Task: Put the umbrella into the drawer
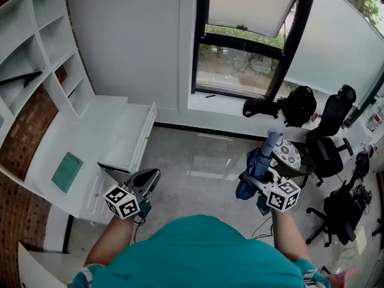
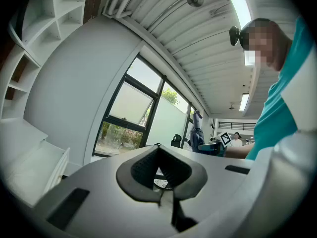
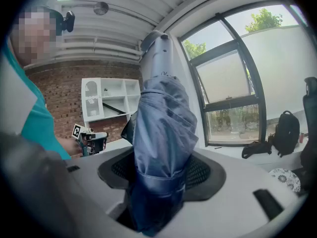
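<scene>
Pinching the folded blue umbrella low on its strapped canopy, held it upright in the right gripper, with jaws spread wide round the bundled cloth and pressing on it from both sides. Gripped there, probably, to lift the long body clear of the floor and allow tipping it flat later. Pointed the grey cylindrical end upward, well apart from the furniture.

Held the left gripper out level and empty, jaws pressed together on nothing, aimed toward the white desk. Left it free, most likely, to steady or push the drawer.

Found the drawer already pulled out of the desk, open-topped and seemingly bare inside, just beyond the left gripper and well to the left of the umbrella. Judged the carry across as the step in hand, with lowering and release not yet begun.

Noted a green pad on the desktop and shelves above it. Saw farther off a window, a black backpack by the sill and office chairs at the right.
</scene>
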Demonstrator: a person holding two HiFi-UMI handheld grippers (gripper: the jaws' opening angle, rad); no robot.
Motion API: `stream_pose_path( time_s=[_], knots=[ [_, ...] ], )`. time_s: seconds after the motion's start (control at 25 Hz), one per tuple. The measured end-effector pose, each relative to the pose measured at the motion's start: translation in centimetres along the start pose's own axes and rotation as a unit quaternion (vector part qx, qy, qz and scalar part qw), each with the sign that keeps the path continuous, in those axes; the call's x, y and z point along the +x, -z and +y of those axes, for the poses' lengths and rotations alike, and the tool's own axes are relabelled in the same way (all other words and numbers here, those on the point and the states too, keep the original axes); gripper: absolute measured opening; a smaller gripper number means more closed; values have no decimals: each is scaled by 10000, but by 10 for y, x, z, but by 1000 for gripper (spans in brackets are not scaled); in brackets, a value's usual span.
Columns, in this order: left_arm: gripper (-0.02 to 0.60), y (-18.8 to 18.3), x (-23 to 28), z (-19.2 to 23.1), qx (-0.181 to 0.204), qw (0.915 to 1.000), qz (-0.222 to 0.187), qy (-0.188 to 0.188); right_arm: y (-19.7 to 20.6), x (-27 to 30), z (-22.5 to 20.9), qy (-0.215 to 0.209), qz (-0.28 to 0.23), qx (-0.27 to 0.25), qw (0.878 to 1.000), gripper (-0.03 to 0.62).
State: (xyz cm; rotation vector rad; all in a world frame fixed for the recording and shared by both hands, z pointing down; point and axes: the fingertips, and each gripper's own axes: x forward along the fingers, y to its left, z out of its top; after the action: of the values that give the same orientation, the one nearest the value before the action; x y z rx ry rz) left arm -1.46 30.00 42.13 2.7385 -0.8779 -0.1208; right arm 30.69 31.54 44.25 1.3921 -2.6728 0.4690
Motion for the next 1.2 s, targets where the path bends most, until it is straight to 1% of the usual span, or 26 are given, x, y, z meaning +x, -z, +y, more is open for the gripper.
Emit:
stream_pose_path(
  time_s=[0.48,0.64,0.84,1.04,1.2],
  knots=[
    [15,4,15,-7,36,10000,50,-9,-2,-1,-11,-121,67,-88,9999,268],
    [15,2,25,-13,54,10000,53,-25,-5,-4,-16,-179,74,-19,9998,268],
    [15,3,45,-31,101,9999,54,0,-8,-22,-30,-206,35,8,9998,268],
    [15,11,71,-59,108,9999,56,40,-8,-50,-50,-237,23,-32,9997,268],
    [15,20,98,-81,32,9999,21,106,-5,-75,-72,-210,19,-40,9998,268]
  ],
)
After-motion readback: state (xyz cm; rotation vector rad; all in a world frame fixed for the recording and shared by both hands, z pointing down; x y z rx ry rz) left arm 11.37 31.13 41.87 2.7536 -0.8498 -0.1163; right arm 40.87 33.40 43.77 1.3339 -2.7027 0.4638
